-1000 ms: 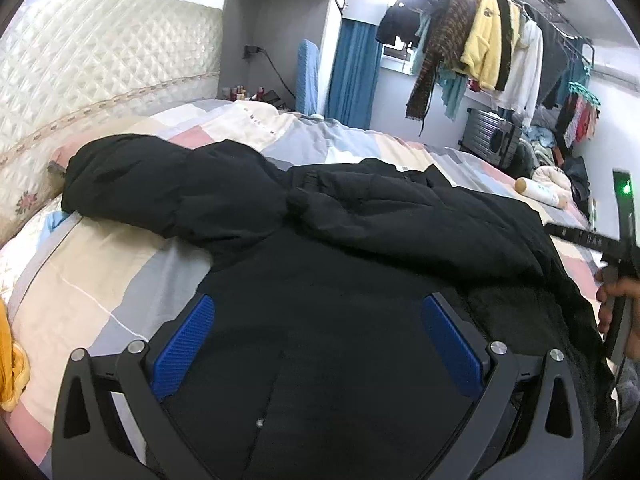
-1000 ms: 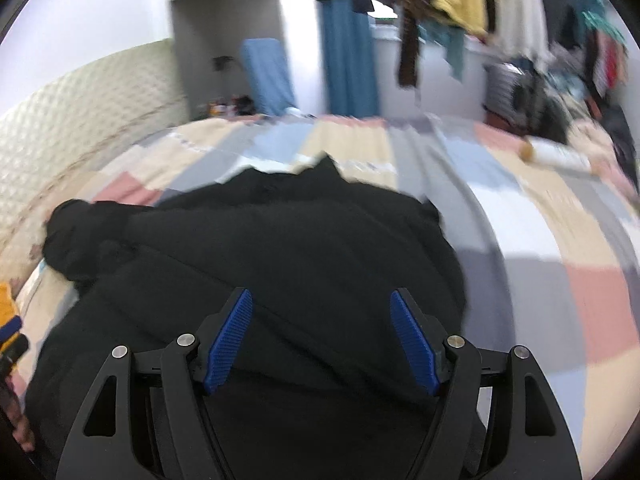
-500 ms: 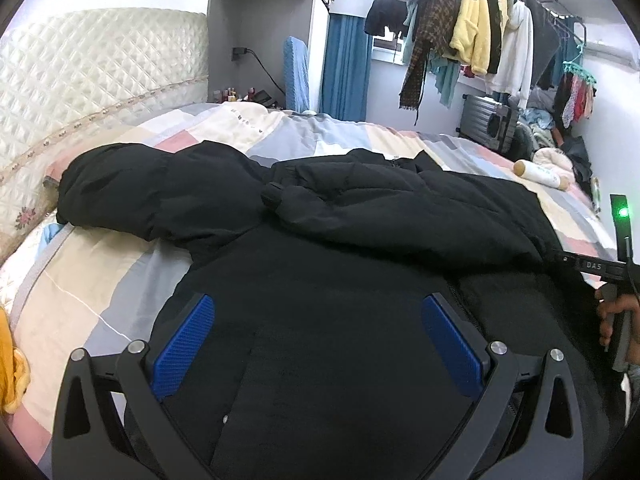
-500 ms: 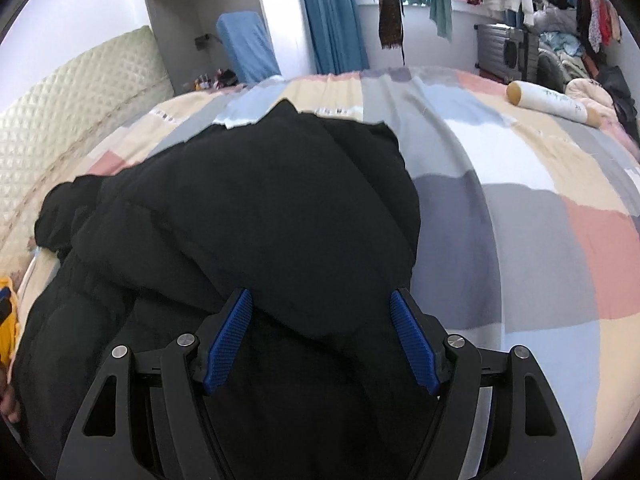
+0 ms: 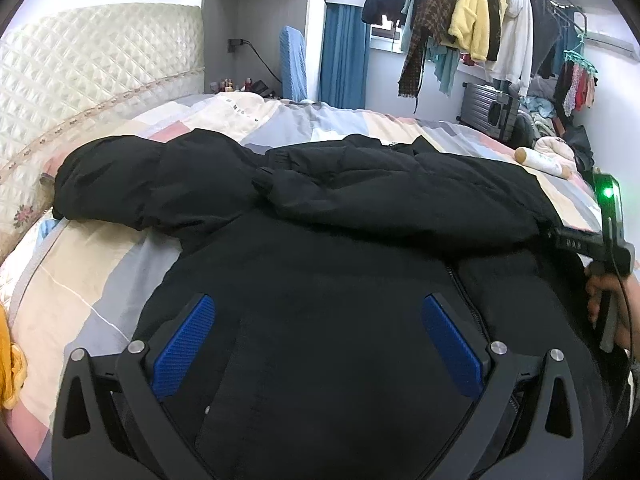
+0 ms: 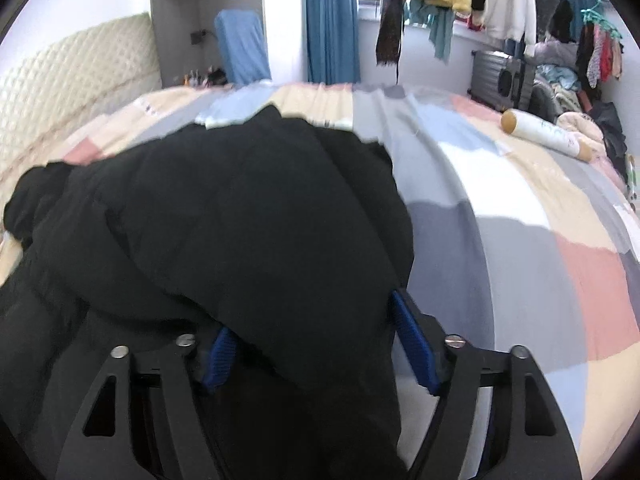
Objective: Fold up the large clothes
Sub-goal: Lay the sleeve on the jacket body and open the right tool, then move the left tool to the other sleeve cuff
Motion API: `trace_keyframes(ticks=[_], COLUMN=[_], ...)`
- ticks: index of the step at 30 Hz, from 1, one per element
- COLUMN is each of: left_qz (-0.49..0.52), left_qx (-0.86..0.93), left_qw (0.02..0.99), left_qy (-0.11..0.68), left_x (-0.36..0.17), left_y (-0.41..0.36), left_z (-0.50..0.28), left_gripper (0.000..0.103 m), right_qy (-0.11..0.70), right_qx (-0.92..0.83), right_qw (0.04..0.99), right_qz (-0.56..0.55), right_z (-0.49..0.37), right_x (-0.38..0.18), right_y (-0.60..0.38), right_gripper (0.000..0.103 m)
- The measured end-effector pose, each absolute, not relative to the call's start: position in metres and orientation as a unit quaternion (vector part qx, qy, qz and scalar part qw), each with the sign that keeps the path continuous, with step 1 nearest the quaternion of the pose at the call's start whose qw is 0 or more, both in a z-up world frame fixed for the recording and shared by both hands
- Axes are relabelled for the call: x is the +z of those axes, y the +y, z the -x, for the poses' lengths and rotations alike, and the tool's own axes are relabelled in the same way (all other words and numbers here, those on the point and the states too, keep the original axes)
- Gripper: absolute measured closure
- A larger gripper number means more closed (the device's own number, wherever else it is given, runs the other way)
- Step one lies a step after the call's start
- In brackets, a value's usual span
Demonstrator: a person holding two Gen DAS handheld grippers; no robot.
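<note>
Clearly the risk lies at the right gripper [image 6: 316,344]: its jaws have just been closing around a thick fold of the black padded jacket [image 5: 320,272], but the fabric bulges over the blue pads [image 6: 414,344], and I cannot tell whether they bite yet. A shallow hold on such slippery, puffy material could slide off and let the fold spring open. The left gripper [image 5: 316,344] hovers with jaws spread wide and empty over the jacket's body, beside the zipper [image 5: 466,300]. The jacket sprawls across a bed with a patchwork-coloured cover [image 6: 520,248]; a quilted headboard [image 5: 100,64], a clothes rail [image 5: 480,12] and a suitcase [image 5: 484,106] stand around.
</note>
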State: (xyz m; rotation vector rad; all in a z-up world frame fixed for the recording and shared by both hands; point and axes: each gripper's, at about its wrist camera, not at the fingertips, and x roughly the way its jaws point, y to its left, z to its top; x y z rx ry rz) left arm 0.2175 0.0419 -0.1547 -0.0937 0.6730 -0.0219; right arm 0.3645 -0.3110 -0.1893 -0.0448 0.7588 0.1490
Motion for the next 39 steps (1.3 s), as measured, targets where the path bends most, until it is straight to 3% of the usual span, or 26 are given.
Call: trace_keyframes(ticks=[2, 7, 13, 19, 25, 28, 33, 35, 39], left_qz=[0.053, 0.068, 0.067, 0.061, 0.06, 0.059, 0.071, 0.07, 0.072], left_qx=[-0.013, -0.02, -0.025, -0.019, -0.02, -0.02, -0.025, -0.025, -0.031], left_qw=[0.943, 0.943, 0.945, 0.946, 0.95, 0.952, 0.954, 0.956, 0.958], left_qy=[0.329, 0.324, 0.321, 0.318, 0.306, 0.3, 0.289, 0.284, 0.276], left_x=[-0.154, -0.151, -0.15, -0.147, -0.138, -0.132, -0.119, -0.114, -0.106], left_y=[0.042, 0.042, 0.04, 0.038, 0.038, 0.039, 0.039, 0.038, 0.035], left_z=[-0.217, -0.214, -0.211, -0.209, -0.202, -0.196, -0.183, -0.178, -0.166], left_gripper=[0.0, 0.0, 0.0, 0.0, 0.0, 0.0, 0.0, 0.0, 0.0], right_qy=[0.348, 0.31, 0.288, 0.325, 0.344, 0.347, 0.352, 0.345, 0.328], right_qx=[0.073, 0.07, 0.016, -0.007, -0.003, 0.0, 0.014, 0.024, 0.046], right_qw=[0.934, 0.948, 0.957, 0.943, 0.938, 0.937, 0.935, 0.937, 0.943], right_qz=[0.022, 0.014, -0.041, -0.076, -0.045, -0.034, -0.047, -0.049, -0.026], right_z=[-0.364, -0.367, -0.382, -0.392, -0.388, -0.377, -0.352, -0.339, -0.312], right_x=[-0.18, -0.16, -0.147, -0.176, -0.181, -0.175, -0.156, -0.144, -0.118], right_y=[-0.308, -0.305, -0.337, -0.374, -0.36, -0.353, -0.349, -0.345, -0.326], right_gripper=[0.054, 0.074, 0.077, 0.077, 0.075, 0.064, 0.055, 0.042, 0.041])
